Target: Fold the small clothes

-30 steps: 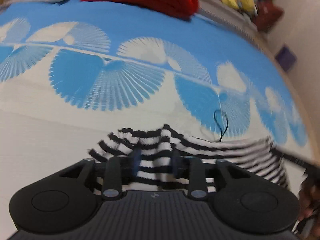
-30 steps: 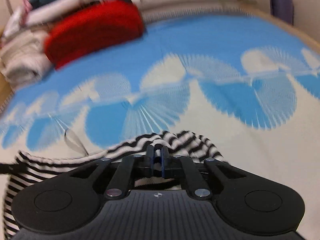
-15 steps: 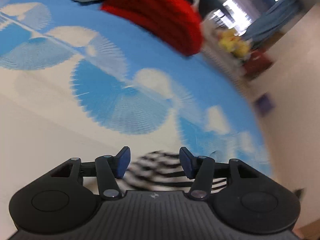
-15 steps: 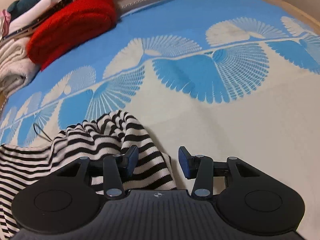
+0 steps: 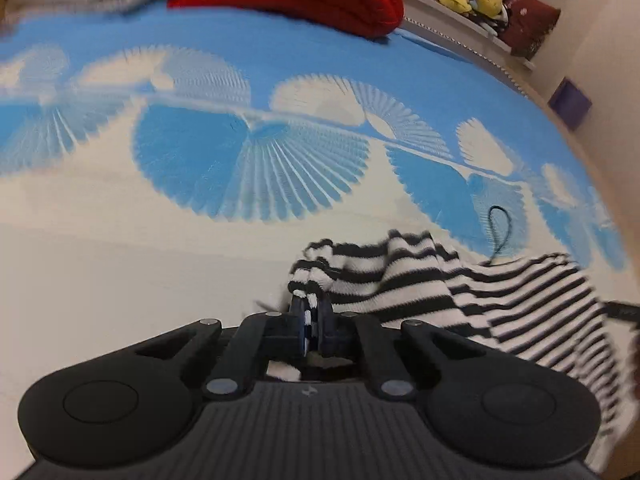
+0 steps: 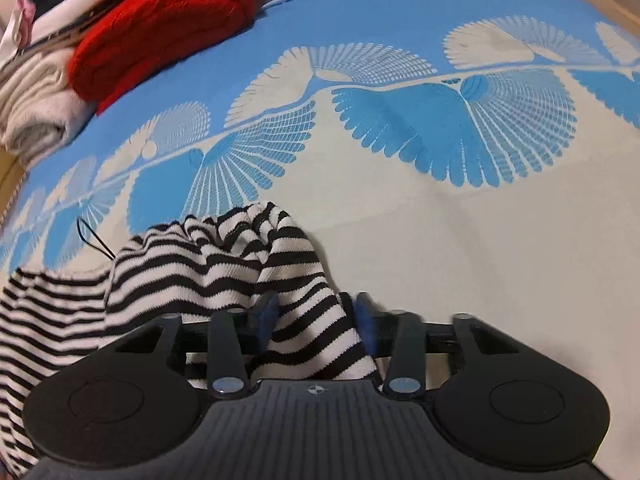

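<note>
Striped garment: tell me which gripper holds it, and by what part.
The left gripper is clamped on a bunched edge of the striped garment. The right gripper jaws are closing with a fold between them.

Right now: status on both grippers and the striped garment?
Left gripper shut on striped garment edge. Right gripper closing, garment fold between its jaws. Garment bunched on the blue-and-white bedspread. Red knit pile far back, not in the way.
</note>
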### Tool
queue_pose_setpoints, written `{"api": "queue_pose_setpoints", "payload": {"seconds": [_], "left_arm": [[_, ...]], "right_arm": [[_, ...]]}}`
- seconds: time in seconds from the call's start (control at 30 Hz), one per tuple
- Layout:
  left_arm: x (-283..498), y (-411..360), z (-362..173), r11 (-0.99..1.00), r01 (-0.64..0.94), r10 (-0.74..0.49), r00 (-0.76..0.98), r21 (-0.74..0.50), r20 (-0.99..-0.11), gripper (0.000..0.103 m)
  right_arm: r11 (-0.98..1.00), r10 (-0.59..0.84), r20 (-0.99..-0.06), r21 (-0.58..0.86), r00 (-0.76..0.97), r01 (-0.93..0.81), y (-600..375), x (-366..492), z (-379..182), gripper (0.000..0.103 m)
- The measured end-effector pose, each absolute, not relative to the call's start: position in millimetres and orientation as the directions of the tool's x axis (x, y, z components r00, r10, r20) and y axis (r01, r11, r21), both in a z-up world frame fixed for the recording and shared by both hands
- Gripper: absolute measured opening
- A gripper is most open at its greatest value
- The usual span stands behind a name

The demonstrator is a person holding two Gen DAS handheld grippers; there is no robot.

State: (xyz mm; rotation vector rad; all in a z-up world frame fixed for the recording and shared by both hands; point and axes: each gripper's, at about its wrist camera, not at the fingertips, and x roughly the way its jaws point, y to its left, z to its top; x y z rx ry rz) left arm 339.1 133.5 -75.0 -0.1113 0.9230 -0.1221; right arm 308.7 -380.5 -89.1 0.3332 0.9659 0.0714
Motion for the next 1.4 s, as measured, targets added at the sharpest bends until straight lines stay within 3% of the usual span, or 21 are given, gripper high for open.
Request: {"api": "queue_pose_setpoints", "payload": {"seconds": [0.03, 0.1, 0.2, 0.3, 0.37, 0.43, 0.47, 0.57, 0.63, 0.8, 0.9, 0.93, 1.0, 1.1, 1.13, 1.27, 1.33, 1.4], "left_arm": [[336, 133, -67, 0.997, 0.028, -0.07, 0.656, -0.069, -0.752, 0.004], [333, 138, -57, 0.999, -0.01, -0.027, 0.711, -0.049, -0.703, 0.004], [341, 134, -72, 1.0, -0.014, -0.002, 0.638, -0.014, -0.77, 0.005], [346, 126, -86, 1.0, 0.014, -0.002, 0.55, 0.007, -0.835, 0.01], [343, 134, -76, 0.998, -0.008, -0.05, 0.565, -0.066, -0.824, 0.018], [336, 149, -62, 0.983, -0.04, -0.124, 0.589, -0.182, -0.798, 0.044], [331, 158, -57, 0.97, -0.052, -0.162, 0.595, -0.239, -0.787, 0.048], [323, 168, -53, 0.941, -0.086, -0.237, 0.523, -0.327, -0.819, 0.054], [312, 173, -64, 0.94, -0.114, -0.254, 0.396, -0.322, -0.882, 0.058], [282, 176, -86, 0.941, -0.095, -0.296, 0.233, -0.325, -0.926, 0.058], [270, 171, -98, 0.945, -0.085, -0.3, 0.173, -0.317, -0.938, 0.057], [268, 169, -102, 0.944, -0.085, -0.302, 0.154, -0.317, -0.941, 0.052], [266, 164, -105, 0.938, -0.081, -0.324, 0.139, -0.337, -0.936, 0.034], [264, 155, -96, 0.944, -0.047, -0.315, 0.163, -0.327, -0.935, 0.003], [263, 155, -86, 0.95, -0.038, -0.295, 0.21, -0.309, -0.932, 0.003], [257, 170, -40, 0.972, -0.055, -0.183, 0.438, -0.23, -0.88, 0.003], [255, 169, -42, 0.978, -0.043, -0.168, 0.415, -0.203, -0.894, 0.003], [252, 156, -54, 0.985, 0.041, -0.172, 0.325, -0.168, -0.93, 0.004]], "right_arm": [[0.95, 0.201, -0.793, 0.301, 0.575, 0.083, -380, 309, -88, 0.005], [0.941, 0.186, -0.754, 0.32, 0.63, 0.105, -385, 307, -77, 0.004], [0.934, 0.093, -0.697, 0.309, 0.711, 0.18, -393, 304, -65, 0.003], [0.945, 0.047, -0.744, 0.249, 0.667, 0.211, -386, 312, -76, 0.004], [0.955, 0.055, -0.782, 0.222, 0.621, 0.195, -379, 316, -83, 0.006], [0.958, 0.037, -0.789, 0.202, 0.613, 0.202, -377, 312, -76, 0.011], [0.954, 0.041, -0.777, 0.217, 0.628, 0.205, -380, 306, -69, 0.012], [0.94, 0.072, -0.75, 0.271, 0.657, 0.206, -394, 287, -54, 0.028], [0.932, 0.103, -0.773, 0.295, 0.626, 0.211, -406, 273, -55, 0.044], [0.944, 0.191, -0.842, 0.299, 0.504, 0.141, -417, 238, -70, 0.045], [0.951, 0.217, -0.869, 0.291, 0.444, 0.103, -415, 220, -84, 0.044], [0.957, 0.209, -0.875, 0.276, 0.437, 0.094, -413, 216, -86, 0.044], [0.958, 0.198, -0.878, 0.267, 0.436, 0.102, -415, 207, -87, 0.043], [0.944, 0.199, -0.875, 0.292, 0.441, 0.153, -422, 201, -85, 0.026], [0.941, 0.203, -0.873, 0.299, 0.444, 0.159, -423, 199, -83, 0.008], [0.928, 0.169, -0.799, 0.326, 0.577, 0.179, -435, 193, -47, 0.005], [0.866, 0.149, -0.777, 0.401, 0.612, 0.299, -461, 187, -41, 0.004], [0.919, 0.155, -0.836, 0.318, 0.527, 0.235, -448, 188, -50, 0.005]]}}
